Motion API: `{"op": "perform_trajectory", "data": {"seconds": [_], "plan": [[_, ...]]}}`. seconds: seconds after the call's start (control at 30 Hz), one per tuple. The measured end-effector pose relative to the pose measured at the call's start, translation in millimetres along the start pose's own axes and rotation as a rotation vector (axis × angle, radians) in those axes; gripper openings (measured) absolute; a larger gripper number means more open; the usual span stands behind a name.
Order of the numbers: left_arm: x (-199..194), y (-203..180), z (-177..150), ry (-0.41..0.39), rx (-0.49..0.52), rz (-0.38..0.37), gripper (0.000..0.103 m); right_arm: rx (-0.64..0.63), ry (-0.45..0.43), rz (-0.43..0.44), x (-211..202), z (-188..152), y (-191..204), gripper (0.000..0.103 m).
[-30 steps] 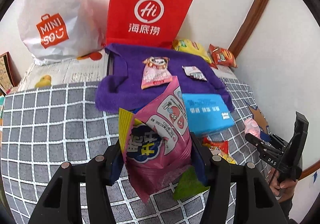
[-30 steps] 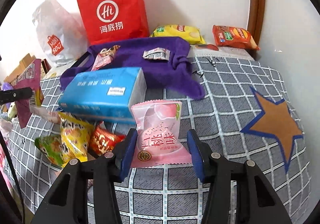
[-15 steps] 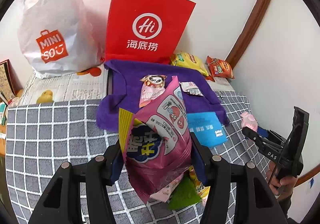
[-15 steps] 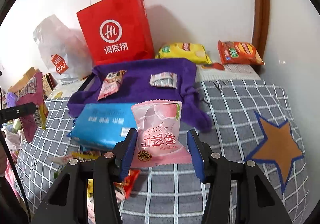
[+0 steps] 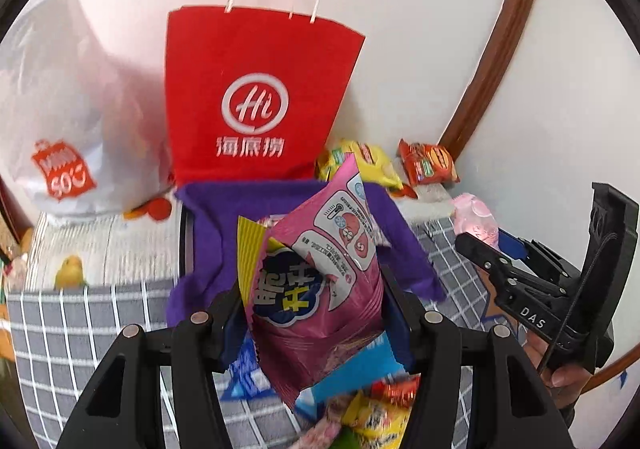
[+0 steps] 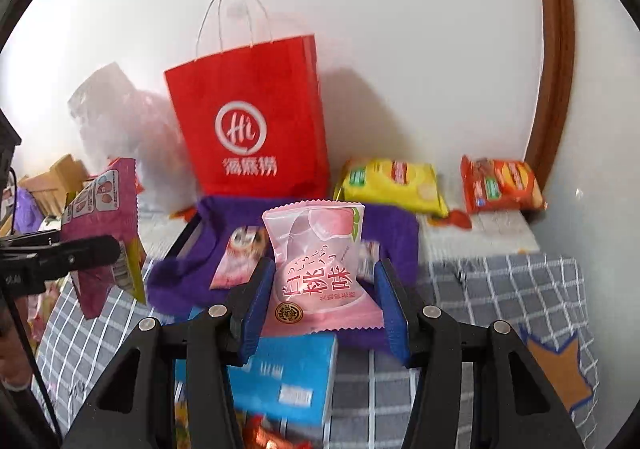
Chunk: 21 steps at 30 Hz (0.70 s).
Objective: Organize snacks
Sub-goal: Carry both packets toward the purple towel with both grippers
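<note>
Between blue pads, magenta snack bag (image 5: pixel 316 289), seemingly crumpled

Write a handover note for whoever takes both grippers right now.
Left gripper: shut on the magenta snack bag, held in the air.
Right gripper: shut on the pink peach packet, also held up.
Two small packets lie on the purple cloth before the red paper bag. A yellow pack and an orange pack sit by the wall.
Left: place both held items; loose snacks remain near the blue tissue box.
</note>
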<state>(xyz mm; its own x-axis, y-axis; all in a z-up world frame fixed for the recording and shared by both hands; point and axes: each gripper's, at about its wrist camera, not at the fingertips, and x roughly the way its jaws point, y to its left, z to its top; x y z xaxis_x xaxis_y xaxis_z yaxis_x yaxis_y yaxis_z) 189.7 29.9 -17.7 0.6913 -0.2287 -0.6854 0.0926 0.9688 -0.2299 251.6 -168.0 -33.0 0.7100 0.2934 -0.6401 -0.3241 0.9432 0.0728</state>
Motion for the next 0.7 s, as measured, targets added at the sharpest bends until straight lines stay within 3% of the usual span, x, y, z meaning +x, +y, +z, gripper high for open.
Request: {"op": "perform_trajectory", "data": {"seconds": [0.3,0.4,0.53,0.6,0.7], "plan": [[37.3,3.5,33.6,-0.010,-0.007,-0.009,0.056,-0.020,-0.024,-0.003,39.7,27.6,0.1,0.051],[49.3,6.2,38.9,-0.021,0.010,0.032,0.056,-0.021,-0.014,0.012,53.6,31.9,-2.3,0.051],[66.9,20.7,33.4,-0.008,-0.009,0.036,0.056,-0.004,-0.001,0.038,68.0,23.0,-11.4,0.051],[81.3,29.0,32.1,0.040,-0.021,0.033,0.056,0.008,0.020,0.030,77.5,14.9,-16.3,0.051],[88.6,37.6,30.5,0.053,-0.043,0.043,0.056,0.017,0.068,0.001,95.2,1.2,-23.2,0.051]]}}
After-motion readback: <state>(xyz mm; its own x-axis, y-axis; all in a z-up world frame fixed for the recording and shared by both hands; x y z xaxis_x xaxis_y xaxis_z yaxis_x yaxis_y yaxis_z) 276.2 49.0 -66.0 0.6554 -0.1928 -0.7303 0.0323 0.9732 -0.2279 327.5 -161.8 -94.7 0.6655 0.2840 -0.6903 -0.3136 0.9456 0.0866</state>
